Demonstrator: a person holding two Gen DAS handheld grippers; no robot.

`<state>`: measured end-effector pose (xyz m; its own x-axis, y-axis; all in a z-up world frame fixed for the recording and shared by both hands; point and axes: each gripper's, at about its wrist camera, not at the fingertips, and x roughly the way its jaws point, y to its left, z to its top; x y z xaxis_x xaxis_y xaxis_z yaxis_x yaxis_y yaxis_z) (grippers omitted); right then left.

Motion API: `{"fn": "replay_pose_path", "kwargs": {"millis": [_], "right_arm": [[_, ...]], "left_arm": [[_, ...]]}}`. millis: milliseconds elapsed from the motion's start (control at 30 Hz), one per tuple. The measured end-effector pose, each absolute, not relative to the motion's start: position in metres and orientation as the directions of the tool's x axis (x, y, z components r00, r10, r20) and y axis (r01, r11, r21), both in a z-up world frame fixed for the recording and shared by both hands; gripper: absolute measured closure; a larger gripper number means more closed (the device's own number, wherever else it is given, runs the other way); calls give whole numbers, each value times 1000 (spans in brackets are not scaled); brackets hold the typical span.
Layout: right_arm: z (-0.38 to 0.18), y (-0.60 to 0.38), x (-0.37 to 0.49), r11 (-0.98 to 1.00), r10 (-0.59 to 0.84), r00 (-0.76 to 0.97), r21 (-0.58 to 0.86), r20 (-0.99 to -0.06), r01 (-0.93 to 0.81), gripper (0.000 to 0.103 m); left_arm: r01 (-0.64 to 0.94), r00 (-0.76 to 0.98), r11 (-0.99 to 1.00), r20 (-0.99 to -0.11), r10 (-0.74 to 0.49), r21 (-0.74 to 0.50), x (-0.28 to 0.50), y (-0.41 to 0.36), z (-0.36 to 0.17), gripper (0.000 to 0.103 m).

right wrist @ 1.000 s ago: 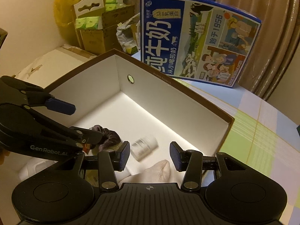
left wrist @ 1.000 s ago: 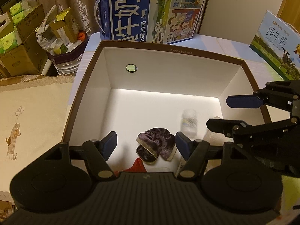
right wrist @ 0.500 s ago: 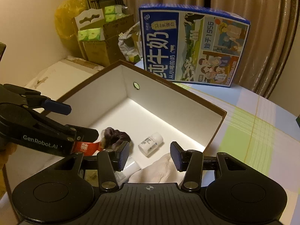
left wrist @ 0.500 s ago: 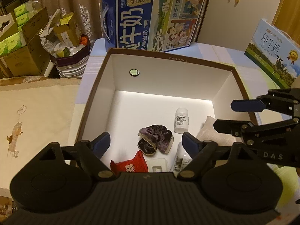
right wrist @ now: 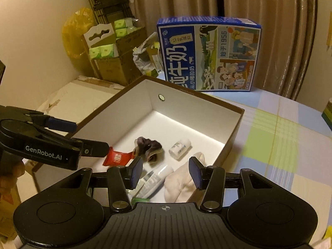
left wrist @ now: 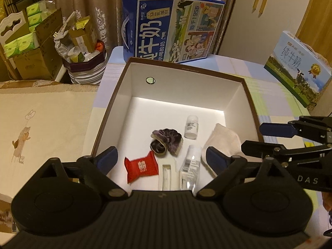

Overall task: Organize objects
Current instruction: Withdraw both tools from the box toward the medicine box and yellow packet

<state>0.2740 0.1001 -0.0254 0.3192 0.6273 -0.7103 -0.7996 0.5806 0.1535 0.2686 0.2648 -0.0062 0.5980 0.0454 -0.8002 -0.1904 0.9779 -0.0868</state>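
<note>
A brown-rimmed white box [left wrist: 252,105] [right wrist: 236,124] stands on the table. Inside lie a purple scrunchie [left wrist: 168,140] [right wrist: 148,146], a small white bottle [left wrist: 192,123] [right wrist: 179,148], a red packet [left wrist: 141,167] [right wrist: 117,157], a clear tube [left wrist: 189,167] [right wrist: 154,179], a white flat item [left wrist: 166,176] and a white sock [left wrist: 222,141] [right wrist: 179,186]. My left gripper [left wrist: 161,161] is open and empty above the box's near edge. My right gripper [right wrist: 166,173] is open and empty above the sock and tube.
A blue milk carton box [left wrist: 170,27] [right wrist: 207,54] stands behind the white box. A second milk box [left wrist: 298,70] sits at the right. Cardboard boxes [left wrist: 27,49] and a full bin [left wrist: 83,62] stand left, beyond the table. A checked cloth [right wrist: 280,145] covers the table.
Both grippers have drawn back and up from the box, so more of its contents show. The small white bottle has come to rest lying on the box floor.
</note>
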Motion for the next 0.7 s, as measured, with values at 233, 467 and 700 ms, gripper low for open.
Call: {"fn": "replay_pose_path", "kwargs": {"millis": [233, 467, 700], "right_arm": [[-12, 78, 245, 587, 645, 321, 181, -693, -789, 56], [-2, 57, 220, 591, 659, 320, 207, -680, -780, 56], [5, 39, 205, 589, 675, 319, 226, -665, -776, 55]], "left_arm": [[-209, 599, 972, -799, 43, -105, 235, 252, 5, 12], [-215, 600, 969, -799, 33, -121, 204, 235, 13, 11], [-218, 602, 967, -798, 29, -129, 181, 220, 18, 11]]}}
